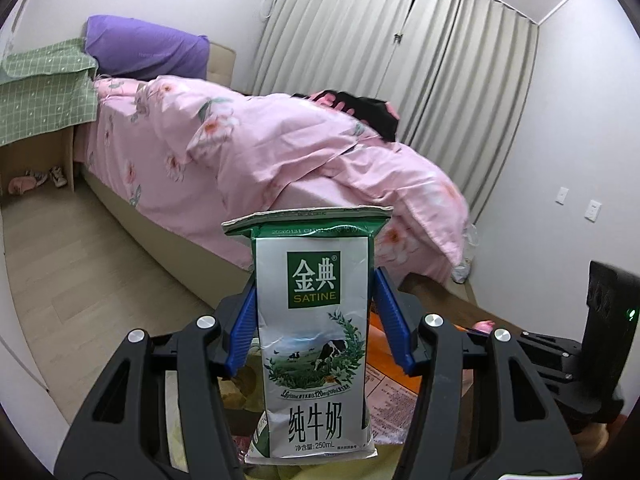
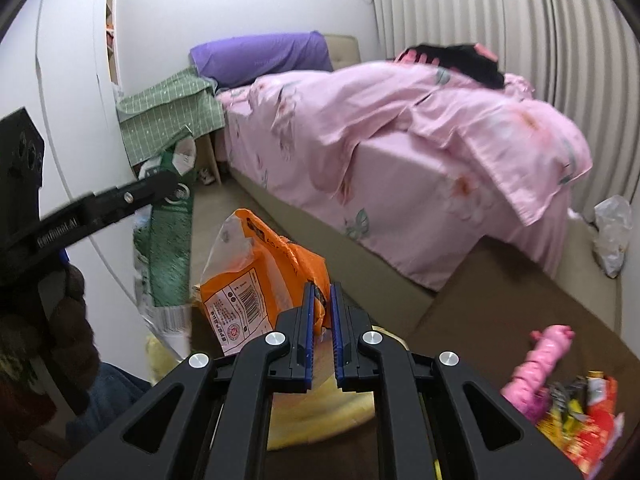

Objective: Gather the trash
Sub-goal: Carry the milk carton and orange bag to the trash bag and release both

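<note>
My left gripper point(image 1: 314, 284) is shut on a white and green Satine milk carton point(image 1: 314, 340) and holds it upright in the air. The carton point(image 2: 164, 240) and the left gripper also show at the left of the right wrist view. My right gripper point(image 2: 321, 304) is shut on the edge of an orange plastic bag point(image 2: 248, 280), which stands open just below and right of the carton. The bag's orange side point(image 1: 380, 344) shows behind the carton in the left wrist view.
A bed with a pink floral quilt point(image 2: 400, 140) fills the background. A brown surface point(image 2: 500, 312) holds a pink item point(image 2: 540, 356) and colourful wrappers point(image 2: 580, 420) at right. A white plastic bag point(image 2: 612, 232) lies by the curtain. A yellow cloth point(image 2: 320, 408) lies under my right gripper.
</note>
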Demonstrator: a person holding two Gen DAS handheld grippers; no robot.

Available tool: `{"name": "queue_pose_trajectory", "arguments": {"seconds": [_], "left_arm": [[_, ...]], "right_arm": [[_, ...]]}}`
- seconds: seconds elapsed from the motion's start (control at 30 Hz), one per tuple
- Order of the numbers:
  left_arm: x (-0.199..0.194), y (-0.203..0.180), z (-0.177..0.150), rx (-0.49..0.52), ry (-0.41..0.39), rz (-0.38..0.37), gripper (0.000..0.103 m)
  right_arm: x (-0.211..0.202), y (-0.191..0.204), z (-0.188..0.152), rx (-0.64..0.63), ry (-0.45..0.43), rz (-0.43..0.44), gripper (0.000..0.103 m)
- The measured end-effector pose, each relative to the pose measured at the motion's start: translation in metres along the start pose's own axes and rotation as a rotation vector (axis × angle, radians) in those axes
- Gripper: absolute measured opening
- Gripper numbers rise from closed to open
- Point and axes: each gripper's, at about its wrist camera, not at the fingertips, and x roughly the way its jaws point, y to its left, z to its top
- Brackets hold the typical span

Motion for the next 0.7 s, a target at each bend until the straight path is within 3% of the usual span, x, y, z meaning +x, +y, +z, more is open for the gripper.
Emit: {"name": "queue_pose_trajectory", "arguments": {"seconds": [0.07, 0.2, 0.33, 0.7], "left_arm": [[0.014, 0.007, -0.013, -0.006, 0.023, 0.015, 0.052], [0.038, 0.022, -0.05, -0.018, 0.149, 0.032, 0.052], [0.041, 0.027, -0.072, -0.031, 0.228, 0.013, 0.052], [0.04, 0.036, -0.087, -0.043, 0.334, 0.011, 0.051]], "right_arm": [[0.017, -0.001, -0.001, 0.007, 0.027, 0.016, 0.009], [0.04, -0.003, -0.009, 0.025, 0.084, 0.076, 0.009], [0.05, -0.002, -0.019, 0.013, 0.12, 0.103, 0.009], [0.067, 0.021, -0.04, -0.058, 0.227, 0.152, 0.009]]}}
